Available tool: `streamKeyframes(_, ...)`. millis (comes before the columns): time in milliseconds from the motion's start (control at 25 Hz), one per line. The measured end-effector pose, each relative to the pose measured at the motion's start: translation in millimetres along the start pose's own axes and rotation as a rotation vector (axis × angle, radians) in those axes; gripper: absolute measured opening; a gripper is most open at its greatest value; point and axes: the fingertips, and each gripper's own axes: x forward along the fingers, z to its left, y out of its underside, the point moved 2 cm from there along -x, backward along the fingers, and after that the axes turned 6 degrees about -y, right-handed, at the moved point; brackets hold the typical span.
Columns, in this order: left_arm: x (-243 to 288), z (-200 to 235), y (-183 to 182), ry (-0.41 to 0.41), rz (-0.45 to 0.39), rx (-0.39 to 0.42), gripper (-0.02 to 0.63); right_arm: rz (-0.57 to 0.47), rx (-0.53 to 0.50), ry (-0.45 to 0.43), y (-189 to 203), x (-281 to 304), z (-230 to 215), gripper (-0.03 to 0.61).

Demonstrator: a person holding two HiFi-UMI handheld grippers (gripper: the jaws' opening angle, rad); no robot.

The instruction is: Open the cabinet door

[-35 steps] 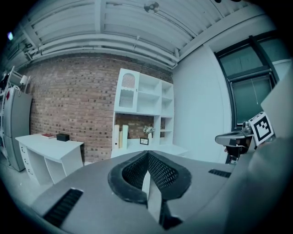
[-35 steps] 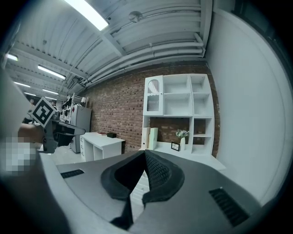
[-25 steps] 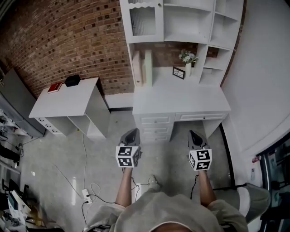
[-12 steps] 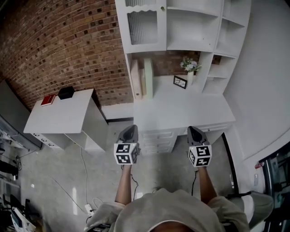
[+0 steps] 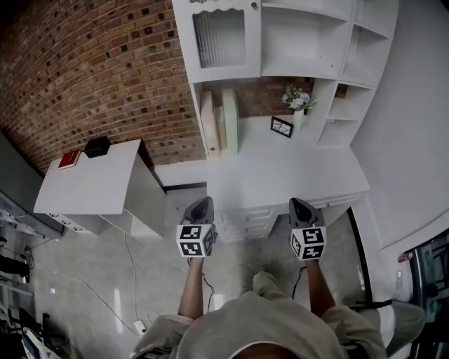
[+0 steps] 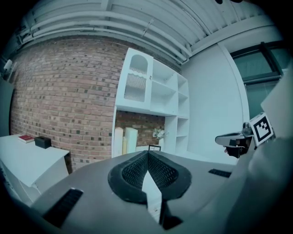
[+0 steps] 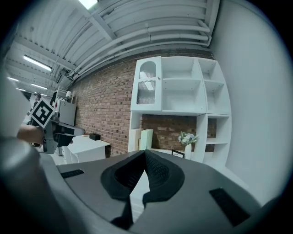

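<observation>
Jaws of my left gripper [image 6: 147, 154] and right gripper [image 7: 145, 153] are sitting pressed together, empty. I'm eyeing the cabinet door [image 5: 219, 38] high above the tabletop [image 5: 280, 172]: probably light, stiff; I'd be pinching its small knob [image 5: 255, 5].

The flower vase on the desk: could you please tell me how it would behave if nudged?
The vase looks tall and narrow with flowers spreading above, so it would probably tip rather than slide. It seems rigid, perhaps ceramic, so likely breakable. The small frame beside it might get knocked too.
</observation>
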Motion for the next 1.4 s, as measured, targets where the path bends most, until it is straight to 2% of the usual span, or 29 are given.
streamKeyframes(280, 47, 15, -3, -0.004, 0.008, 0.009, 0.026, -0.002, 0.006, -0.018, 2, 51, -21, 0.014)
streamKeyframes(1160, 257, 56, -82, -0.064, -0.021, 0.024, 0.026, -0.053, -0.019, -0.063, -43, 251, -141, 0.014)
streamKeyframes(1400, 293, 75, -95, -0.095, -0.033, 0.024, 0.026, -0.065, -0.055, -0.075, -51, 303, -157, 0.014)
